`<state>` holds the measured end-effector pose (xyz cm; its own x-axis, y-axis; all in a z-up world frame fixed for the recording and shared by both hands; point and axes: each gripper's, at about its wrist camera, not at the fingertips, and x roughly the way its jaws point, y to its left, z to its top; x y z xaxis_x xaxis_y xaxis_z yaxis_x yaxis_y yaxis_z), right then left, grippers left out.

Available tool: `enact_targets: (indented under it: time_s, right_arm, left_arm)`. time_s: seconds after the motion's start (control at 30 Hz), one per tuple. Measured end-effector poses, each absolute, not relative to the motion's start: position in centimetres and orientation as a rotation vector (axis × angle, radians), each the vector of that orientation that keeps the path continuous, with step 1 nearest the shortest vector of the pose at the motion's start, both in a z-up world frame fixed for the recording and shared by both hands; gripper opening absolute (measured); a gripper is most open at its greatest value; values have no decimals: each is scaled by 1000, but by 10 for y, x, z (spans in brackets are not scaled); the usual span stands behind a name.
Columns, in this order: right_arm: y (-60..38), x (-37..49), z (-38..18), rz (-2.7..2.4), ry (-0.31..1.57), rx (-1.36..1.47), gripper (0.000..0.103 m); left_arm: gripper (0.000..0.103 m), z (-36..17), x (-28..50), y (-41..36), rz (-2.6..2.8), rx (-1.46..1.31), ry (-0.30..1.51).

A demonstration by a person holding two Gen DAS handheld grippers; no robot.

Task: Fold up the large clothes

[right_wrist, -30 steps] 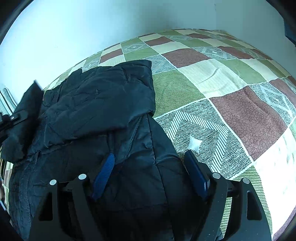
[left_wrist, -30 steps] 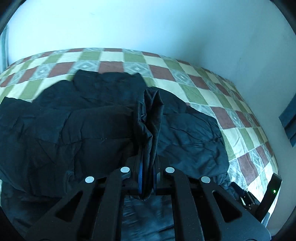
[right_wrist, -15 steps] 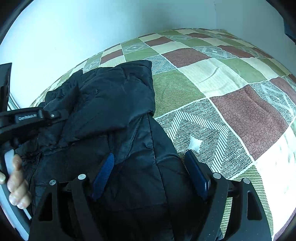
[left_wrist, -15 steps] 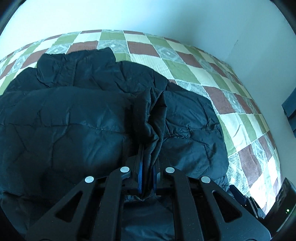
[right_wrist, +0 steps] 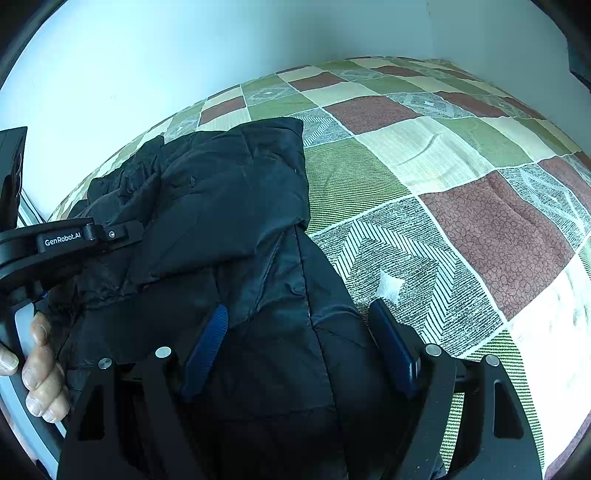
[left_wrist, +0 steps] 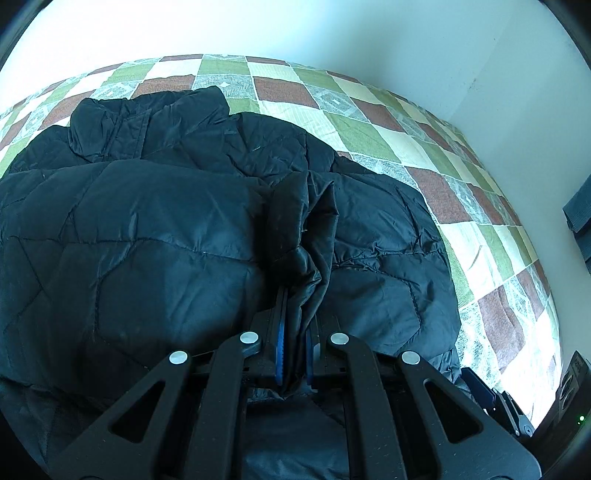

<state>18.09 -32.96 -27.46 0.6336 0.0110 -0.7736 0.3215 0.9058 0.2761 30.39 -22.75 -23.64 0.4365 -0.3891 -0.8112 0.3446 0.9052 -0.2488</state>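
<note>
Lying across the checked green, maroon and cream quilted bedspread [left_wrist: 373, 136] is a large black quilted padded jacket [left_wrist: 147, 236], which covers most of the near and left part of the bed in the left wrist view. The bedspread meets a plain pale wall [left_wrist: 332, 33] at its far edge.

The left gripper [left_wrist: 293, 354] has its two blue-padded fingers drawn almost together, pinching a bunched vertical fold of the black jacket fabric between them. The fold rises from the jaws and stands up as a crumpled ridge above the flatter quilted panels on either side.

The right gripper [right_wrist: 299, 347] has its fingers spread wide. Its blue finger pads [right_wrist: 207, 347] lie to either side of a section of the jacket [right_wrist: 236, 206]; the left pad rests on the fabric, and the right pad sits at the jacket's edge, just beside the bedspread [right_wrist: 480, 229]. The jaws do not clamp anything. A small white scrap [right_wrist: 389, 286] lies on the herringbone-patterned square of the bedspread, just beyond the right pad.

In the right wrist view, the left gripper body [right_wrist: 66, 240] enters from the left edge, with the person's left hand [right_wrist: 40, 373] wrapped around its handle.
</note>
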Motion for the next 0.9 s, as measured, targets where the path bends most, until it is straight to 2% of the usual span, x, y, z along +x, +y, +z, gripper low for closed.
enact_targets:
  time_s: [0.57,0.63,0.7,0.9]
  right_arm:
    - [-329,181,-274,-185,871,413,78]
    - [-329,181,-274,-185,872,413,78]
    - [-329,181,-274,-185,872,412,78]
    - [-329,181,-275,-188,874,408,78]
  left_arm:
    - [8,-237,302,-233,-454,-13,1017]
    - [14,-234,300,-235,-459,-2,1010]
    - [25,-231,297,-234,-471,-14,1013]
    - [51,-208,281,-221,-471,-6,987]
